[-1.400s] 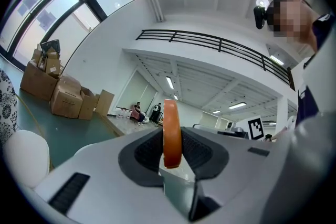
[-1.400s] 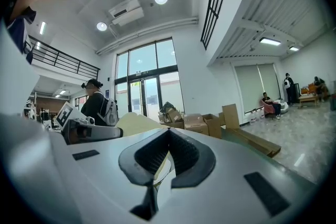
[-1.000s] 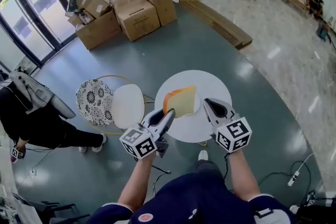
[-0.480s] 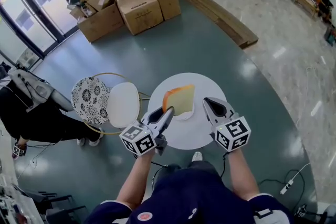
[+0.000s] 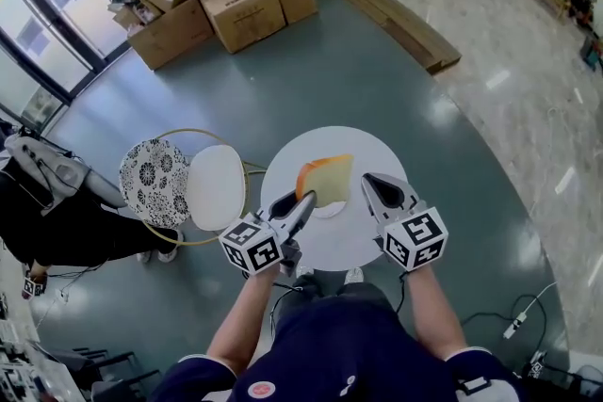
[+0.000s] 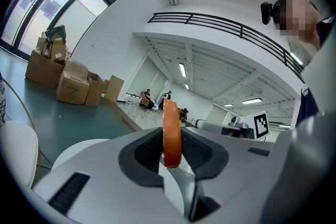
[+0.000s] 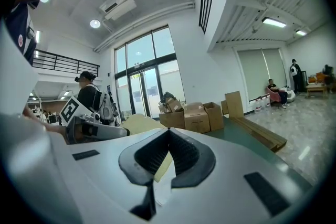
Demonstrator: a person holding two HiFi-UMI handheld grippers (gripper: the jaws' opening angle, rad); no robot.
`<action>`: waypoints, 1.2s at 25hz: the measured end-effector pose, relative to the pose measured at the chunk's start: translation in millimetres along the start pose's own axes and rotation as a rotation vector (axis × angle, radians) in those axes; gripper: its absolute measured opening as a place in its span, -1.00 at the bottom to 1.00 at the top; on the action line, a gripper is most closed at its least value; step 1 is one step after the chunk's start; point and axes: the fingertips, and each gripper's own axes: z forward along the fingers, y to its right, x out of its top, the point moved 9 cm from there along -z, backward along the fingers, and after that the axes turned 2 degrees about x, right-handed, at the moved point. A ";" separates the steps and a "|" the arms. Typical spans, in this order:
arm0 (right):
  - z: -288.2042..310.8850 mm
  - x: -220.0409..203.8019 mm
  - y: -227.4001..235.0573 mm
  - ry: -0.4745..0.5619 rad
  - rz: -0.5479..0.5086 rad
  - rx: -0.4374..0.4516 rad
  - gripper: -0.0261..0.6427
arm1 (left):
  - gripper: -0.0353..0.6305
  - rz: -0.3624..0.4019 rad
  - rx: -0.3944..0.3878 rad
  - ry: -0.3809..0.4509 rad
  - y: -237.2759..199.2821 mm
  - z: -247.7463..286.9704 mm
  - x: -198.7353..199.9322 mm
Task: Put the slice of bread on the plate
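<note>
One slice of bread (image 5: 325,180), orange crust along one edge, is held upright by a lower corner in the left gripper (image 5: 301,201), whose jaws press on both of its faces. It hangs above the small white plate (image 5: 331,210), part of which it hides, on the round white table (image 5: 382,155). The right gripper (image 5: 369,181) hovers just beside it over the table's near side, jaws together and holding nothing. To finish cleanly, the slice likely wants lowering and tipping flat so that its free edge meets the plate first, inside the rim. The jaws should part only once it rests, since a release from above could send it sliding onto the table. A white chair (image 5: 215,188) stands off to the left.
</note>
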 end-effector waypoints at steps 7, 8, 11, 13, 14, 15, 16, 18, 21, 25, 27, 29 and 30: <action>22.9 3.6 -10.0 -0.023 0.026 -0.088 -0.90 | -0.60 -0.020 -0.078 -0.058 -32.4 15.8 10.1; 26.2 3.9 -10.7 -0.026 0.028 -0.100 -0.90 | -0.60 -0.024 -0.085 -0.065 -37.2 18.0 10.6; 36.2 -1.6 -10.9 -0.040 0.039 -0.132 -0.90 | -0.60 -0.037 -0.103 -0.089 -52.2 26.1 6.5; 42.5 -8.6 -11.2 -0.062 0.046 -0.150 -0.90 | -0.60 -0.043 -0.110 -0.118 -61.6 31.4 -0.2; 45.9 -12.7 -11.7 -0.074 0.050 -0.158 -0.90 | -0.60 -0.046 -0.111 -0.136 -66.9 33.5 -4.9; 49.6 -17.1 -12.2 -0.087 0.054 -0.164 -0.90 | -0.60 -0.055 -0.111 -0.154 -72.7 35.2 -10.3; 53.3 -21.6 -12.6 -0.100 0.059 -0.170 -0.90 | -0.60 -0.068 -0.112 -0.169 -78.9 36.7 -16.2; 59.7 -30.4 -12.3 -0.124 0.072 -0.182 -0.90 | -0.60 -0.103 -0.115 -0.198 -91.1 40.1 -29.5; 66.8 -43.7 -8.7 -0.157 0.093 -0.199 -0.90 | -0.60 -0.163 -0.125 -0.237 -109.2 48.7 -51.3; 73.4 -65.3 -2.1 -0.199 0.127 -0.223 -0.90 | -0.60 -0.241 -0.130 -0.284 -132.0 61.2 -82.5; 75.1 -75.2 1.0 -0.219 0.148 -0.233 -0.90 | -0.60 -0.273 -0.127 -0.308 -141.1 65.6 -97.1; 77.5 -84.4 4.1 -0.239 0.162 -0.241 -0.90 | -0.60 -0.304 -0.122 -0.329 -149.5 69.1 -110.0; 79.1 -88.9 5.8 -0.250 0.165 -0.245 -0.90 | -0.60 -0.316 -0.121 -0.338 -153.2 70.7 -115.6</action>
